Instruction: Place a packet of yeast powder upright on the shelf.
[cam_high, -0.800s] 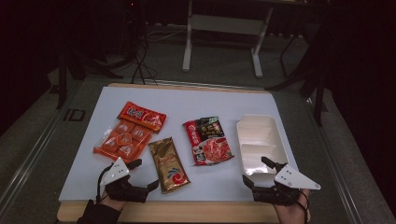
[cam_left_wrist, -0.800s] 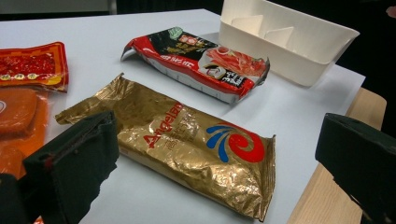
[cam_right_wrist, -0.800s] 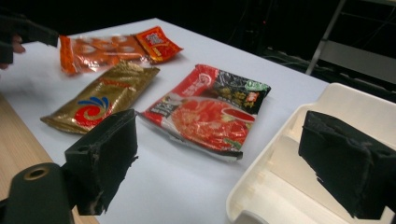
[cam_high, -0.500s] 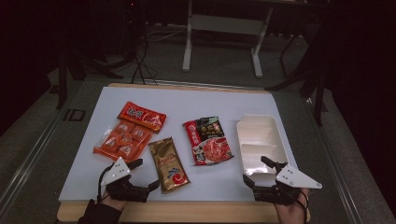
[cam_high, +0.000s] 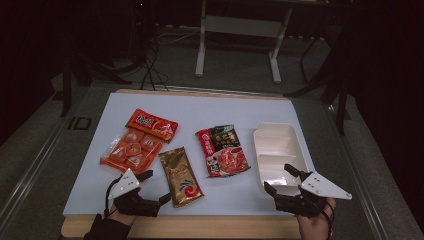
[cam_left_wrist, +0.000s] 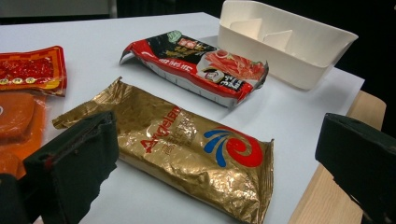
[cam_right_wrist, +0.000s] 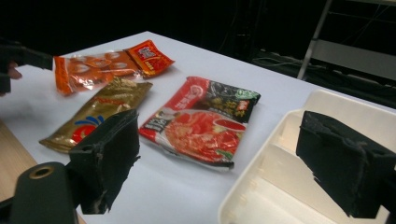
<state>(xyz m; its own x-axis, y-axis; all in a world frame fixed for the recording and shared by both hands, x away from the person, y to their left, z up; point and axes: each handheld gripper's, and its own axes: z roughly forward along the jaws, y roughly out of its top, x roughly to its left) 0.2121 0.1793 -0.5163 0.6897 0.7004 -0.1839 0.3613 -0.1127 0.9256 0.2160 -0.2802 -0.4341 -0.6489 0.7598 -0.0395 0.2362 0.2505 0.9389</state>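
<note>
A: Left gripper (cam_high: 154, 187) sits at the near edge of the white mat (cam_high: 215, 107), jaws spread wide with nothing between them. Right in front of it lies the gold pouch (cam_high: 180, 176), flat on the mat, one end pointing at the near edge.

B: And from the left gripper view that gold pouch (cam_left_wrist: 187, 144) lies between the two black jaws, though farther off; neither touches it. Beyond it, the red-and-black packet (cam_left_wrist: 196, 65), then the tray (cam_left_wrist: 289, 42).

A: Right gripper (cam_high: 281, 181), also released, jaws wide apart. It hovers at the near end of the white tray (cam_high: 278, 150), which stands at the mat's right side.

B: In the right gripper view one jaw is over the tray (cam_right_wrist: 327, 112), the other over the mat, the tray's near wall between them. The pads press on nothing.

A: Further left, an orange bag (cam_high: 127, 150) of small wrapped pieces, and a red sachet (cam_high: 151, 125) touching its far end. The red-and-black packet (cam_high: 222, 150) lies between the pouch and the tray, apart from both.
</note>
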